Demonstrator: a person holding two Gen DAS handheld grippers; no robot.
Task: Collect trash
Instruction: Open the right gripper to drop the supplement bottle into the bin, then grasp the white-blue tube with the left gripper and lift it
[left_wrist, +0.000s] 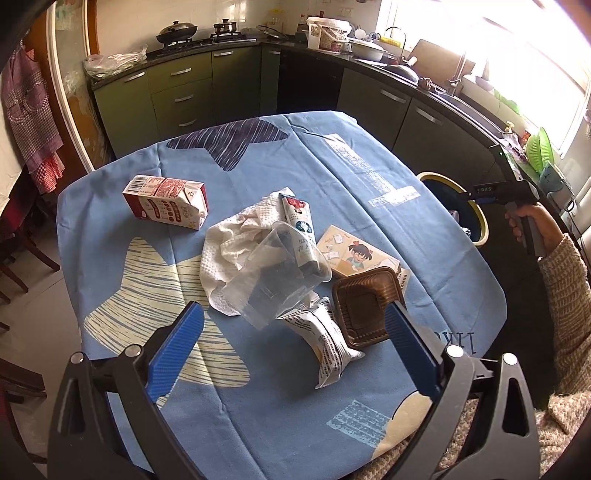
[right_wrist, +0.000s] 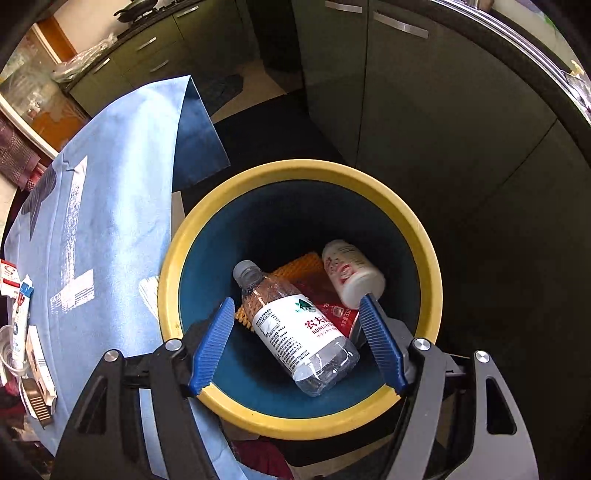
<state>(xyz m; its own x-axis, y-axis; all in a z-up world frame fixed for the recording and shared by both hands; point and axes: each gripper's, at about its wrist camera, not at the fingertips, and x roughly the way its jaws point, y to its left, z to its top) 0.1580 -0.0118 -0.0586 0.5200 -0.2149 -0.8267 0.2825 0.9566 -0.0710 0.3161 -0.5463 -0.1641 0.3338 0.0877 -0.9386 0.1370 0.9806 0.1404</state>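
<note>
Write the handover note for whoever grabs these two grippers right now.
Left gripper: open, empty, over the table's near edge.
Right gripper: open, empty, above the yellow-rimmed bin beside the table.
Done: water bottle, small white bottle, orange foam net and a red wrapper lie in the bin.
Left on the table: red carton, paper towel, clear plastic cup, tall carton, cartoon box, brown tray, printed wrapper.
</note>
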